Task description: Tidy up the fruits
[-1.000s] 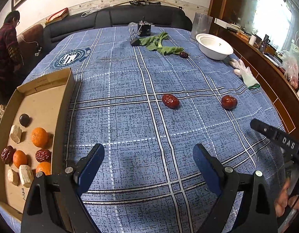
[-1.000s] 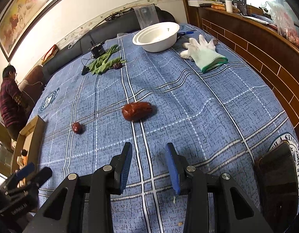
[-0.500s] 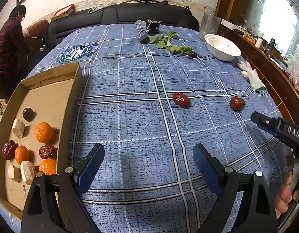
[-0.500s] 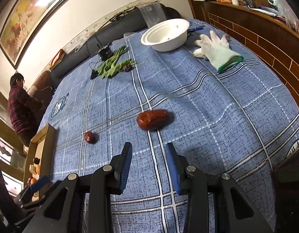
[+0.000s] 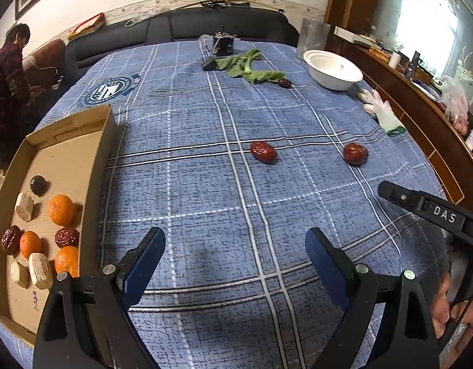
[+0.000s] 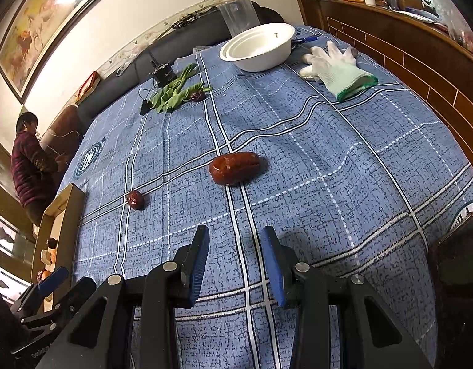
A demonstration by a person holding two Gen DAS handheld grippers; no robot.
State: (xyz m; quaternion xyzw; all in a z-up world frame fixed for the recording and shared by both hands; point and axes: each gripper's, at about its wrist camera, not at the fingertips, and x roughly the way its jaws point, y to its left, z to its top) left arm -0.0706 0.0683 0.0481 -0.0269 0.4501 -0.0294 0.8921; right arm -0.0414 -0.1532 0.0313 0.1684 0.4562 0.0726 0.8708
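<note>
Red dates lie loose on the blue plaid cloth, and the nearer one sits just ahead of the right hand-held gripper, whose blue pads stand partly apart with nothing between them, above the cloth. A smaller date lies to the left of that nearer date, well apart from it. Farther beyond the nearer date are green leaves with a third dark date touching them, a white bowl and a white glove.

The left hand-held gripper has its jaws spread wide and empty over the cloth. From its view the same two dates lie ahead of it, apart from each other. Left of the nearer date, at the cloth's edge, a cardboard tray holds oranges, wrinkled red dates, pale chunks and one dark round fruit. A person in a dark red top stands beyond the tray.
</note>
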